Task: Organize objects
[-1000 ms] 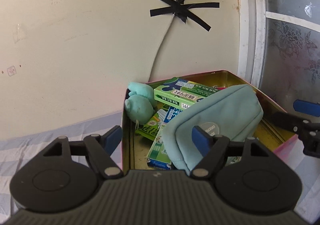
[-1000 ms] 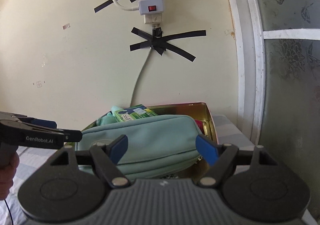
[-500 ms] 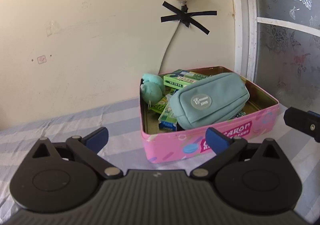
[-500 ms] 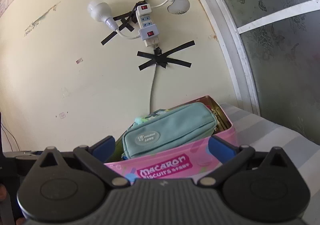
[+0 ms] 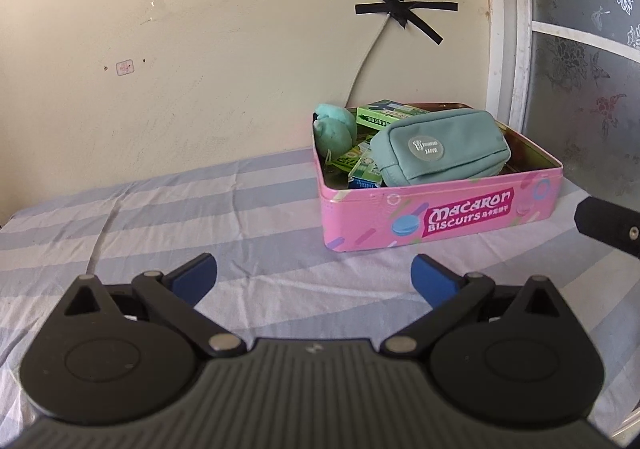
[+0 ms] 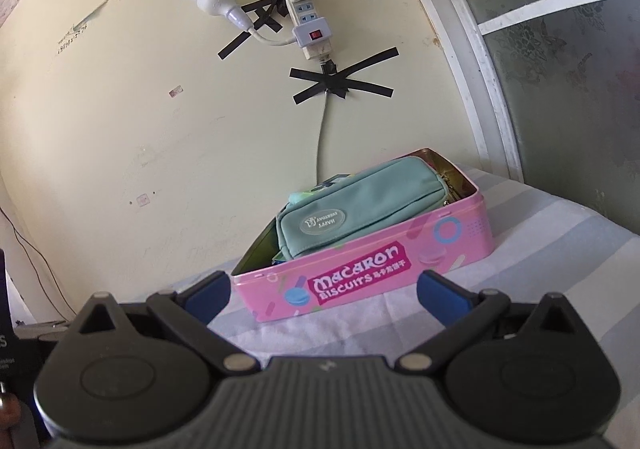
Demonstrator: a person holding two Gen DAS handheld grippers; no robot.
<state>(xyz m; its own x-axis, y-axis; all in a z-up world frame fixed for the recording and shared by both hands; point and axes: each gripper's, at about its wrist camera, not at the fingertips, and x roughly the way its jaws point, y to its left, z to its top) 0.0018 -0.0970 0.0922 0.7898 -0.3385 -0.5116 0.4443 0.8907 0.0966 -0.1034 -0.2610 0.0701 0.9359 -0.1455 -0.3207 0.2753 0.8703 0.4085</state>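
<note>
A pink macaron biscuit tin (image 5: 440, 215) (image 6: 360, 277) stands open on the striped cloth near the wall. Inside lie a teal zip pouch (image 5: 440, 147) (image 6: 360, 209), a teal plush toy (image 5: 334, 127) and several green boxes (image 5: 386, 113). My left gripper (image 5: 314, 275) is open and empty, well back from the tin. My right gripper (image 6: 324, 291) is open and empty, just in front of the tin. Part of the right gripper (image 5: 608, 223) shows at the left view's right edge.
The blue-and-white striped cloth (image 5: 180, 217) covers the surface. A cream wall (image 5: 200, 49) stands behind the tin, with a taped power strip (image 6: 308, 25), cable, bulb and small fan. A frosted window (image 5: 580, 69) with a white frame is at right.
Both grippers have pulled back from the tin, where they were close over the pouch. Both jaws have opened wider. The pouch stays in the tin.
</note>
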